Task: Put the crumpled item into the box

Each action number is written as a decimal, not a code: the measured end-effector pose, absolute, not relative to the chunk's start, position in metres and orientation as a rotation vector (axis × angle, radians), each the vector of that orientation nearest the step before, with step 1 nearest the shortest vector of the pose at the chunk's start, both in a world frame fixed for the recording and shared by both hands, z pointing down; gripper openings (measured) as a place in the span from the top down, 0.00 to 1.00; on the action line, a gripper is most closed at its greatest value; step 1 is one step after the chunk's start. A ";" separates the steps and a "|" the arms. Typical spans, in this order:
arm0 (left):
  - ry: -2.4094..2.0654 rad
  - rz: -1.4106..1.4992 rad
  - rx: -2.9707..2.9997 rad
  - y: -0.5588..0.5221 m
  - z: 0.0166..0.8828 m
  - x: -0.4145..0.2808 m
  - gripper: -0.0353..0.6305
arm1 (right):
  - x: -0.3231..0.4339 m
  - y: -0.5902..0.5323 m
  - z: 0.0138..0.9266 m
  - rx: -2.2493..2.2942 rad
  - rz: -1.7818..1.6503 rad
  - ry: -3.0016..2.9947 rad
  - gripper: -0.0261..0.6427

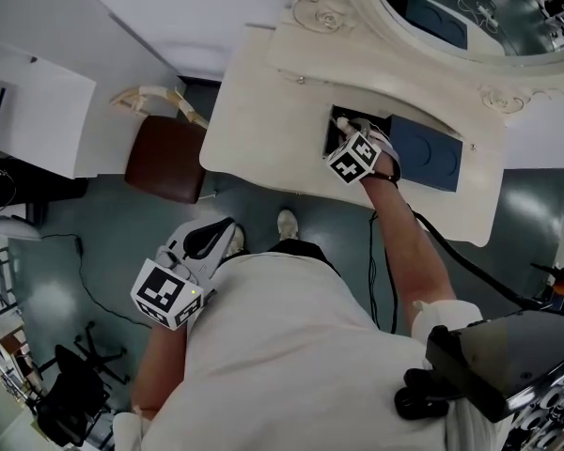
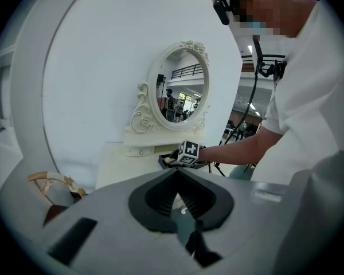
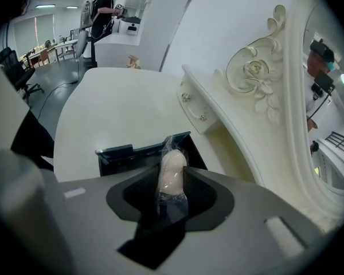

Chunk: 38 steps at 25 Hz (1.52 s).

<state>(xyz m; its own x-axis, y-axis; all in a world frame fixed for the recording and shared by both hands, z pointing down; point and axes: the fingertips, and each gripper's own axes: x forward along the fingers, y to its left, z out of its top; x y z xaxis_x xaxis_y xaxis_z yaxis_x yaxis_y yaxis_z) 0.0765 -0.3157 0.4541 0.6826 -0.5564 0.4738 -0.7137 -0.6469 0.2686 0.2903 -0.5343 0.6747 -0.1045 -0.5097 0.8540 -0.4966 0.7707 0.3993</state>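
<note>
Right gripper [image 3: 173, 169] pinched the pale crumpled item [image 3: 172, 182] above the dark box [image 3: 126, 153] at 12 o'clock; left gripper [image 1: 216, 238] at 7 o'clock was pressed together, empty.

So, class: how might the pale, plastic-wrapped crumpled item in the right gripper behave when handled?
The pale crumpled item in clear plastic wrap is probably light and squashy: the right gripper pinches it at its tips. Its glossy wrap may slip. Lumpy, it seems unlikely to roll.

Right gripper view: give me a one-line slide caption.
Right gripper holds a pale plastic-wrapped item between its jaws above the open dark box on the cream vanity table.
</note>
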 end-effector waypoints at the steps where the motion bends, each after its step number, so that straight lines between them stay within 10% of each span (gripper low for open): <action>1: -0.989 0.488 2.456 -0.317 0.455 0.077 0.95 | 0.290 -0.535 0.675 0.788 -0.015 -1.741 0.75; 17: -0.895 0.416 2.549 -0.296 0.444 0.048 0.95 | 0.289 -0.500 0.640 0.934 0.053 -1.757 0.64; 29: -0.729 0.392 2.652 -0.227 0.439 -0.017 0.95 | 0.215 -0.373 0.581 1.141 0.025 -1.812 0.95; 38: -0.627 0.378 2.695 -0.165 0.442 -0.070 0.95 | 0.115 -0.252 0.553 1.178 0.094 -1.971 0.96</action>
<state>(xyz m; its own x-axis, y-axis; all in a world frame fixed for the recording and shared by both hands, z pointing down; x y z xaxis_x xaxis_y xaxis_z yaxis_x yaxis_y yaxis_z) -0.0696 -0.1648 0.4422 0.8667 -0.3737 0.3303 -0.4664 -0.8419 0.2714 0.1151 -0.2523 0.5528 -0.2278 -0.7014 0.6754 -0.7625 0.5599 0.3242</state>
